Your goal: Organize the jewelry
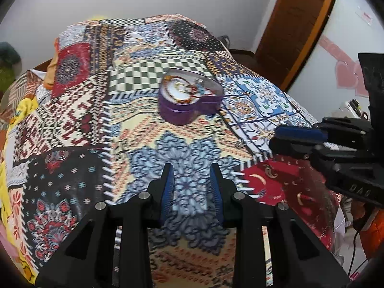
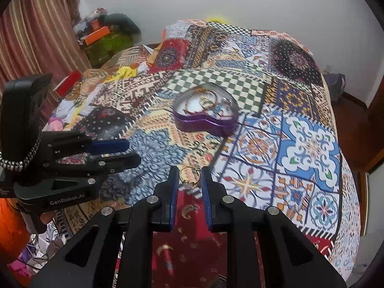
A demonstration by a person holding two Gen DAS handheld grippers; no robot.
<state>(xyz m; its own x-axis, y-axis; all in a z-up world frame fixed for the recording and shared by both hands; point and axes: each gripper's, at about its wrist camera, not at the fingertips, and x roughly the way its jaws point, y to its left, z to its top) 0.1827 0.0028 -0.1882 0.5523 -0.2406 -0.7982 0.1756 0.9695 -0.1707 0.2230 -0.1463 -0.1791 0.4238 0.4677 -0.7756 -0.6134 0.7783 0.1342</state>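
**Gold ring sits between the right jaws; heart box lies ahead**

The right gripper (image 2: 189,177) points across a patchwork bedspread (image 2: 300,148), its blue-padded jaws narrowly parted with a gold ring (image 2: 189,176) between the tips. The ring's band stands up between the pads, and its pale stone sits low, close to the left-hand pad. Whether the pads actually press on the ring or only flank it cannot be told from this view.

Straight ahead of those jaws and well apart from them lies a purple heart-shaped box (image 2: 206,110), open-topped, with several rings and bangles jumbled inside; the single pieces are too blurred to name.

The left gripper (image 1: 192,182) hovers over the blue floral patch of the bedspread (image 1: 72,120), its jaws set moderately apart with nothing between them. The same heart-shaped box (image 1: 189,98) lies ahead of these jaws too, a little beyond their tips. To their right, the right gripper (image 1: 276,141) reaches in from the side, and a small ring (image 1: 238,143) lies on the fabric just off its tip.

In the right wrist view the left gripper (image 2: 134,152) shows at the left, its fingers parted and empty.
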